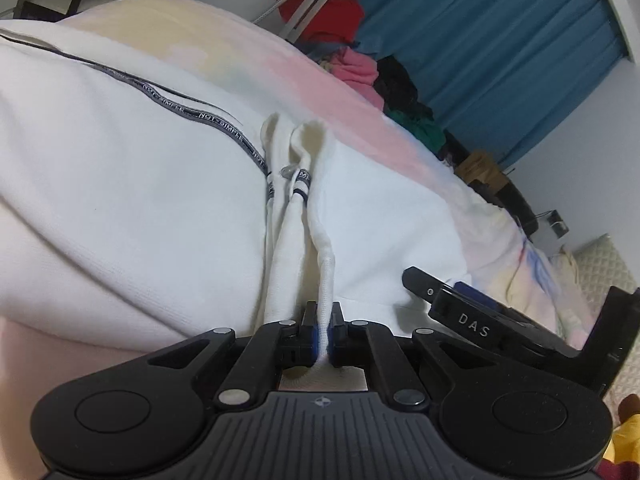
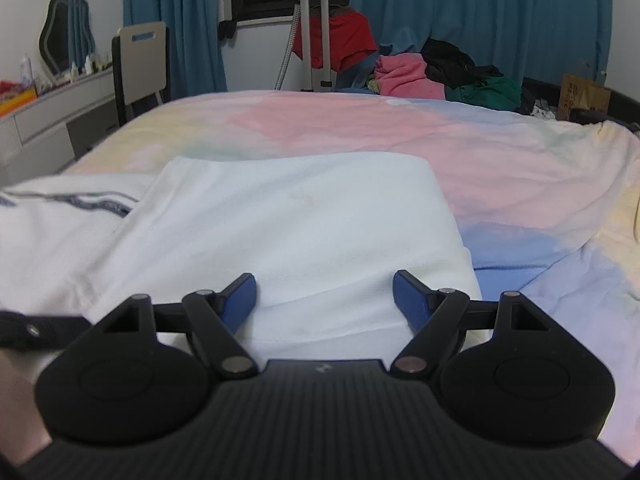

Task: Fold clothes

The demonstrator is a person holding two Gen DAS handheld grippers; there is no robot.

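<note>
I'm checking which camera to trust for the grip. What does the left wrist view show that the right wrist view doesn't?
Only the left wrist view shows the left gripper shut on a bunched fold of the white knit garment with dark lettered trim.

Only the right wrist view shows the right gripper's blue pads apart above a flat folded white panel, plus the grey dresser and chair.

Both show the pastel bedsheet, blue curtains and the heap of coloured clothes.
</note>
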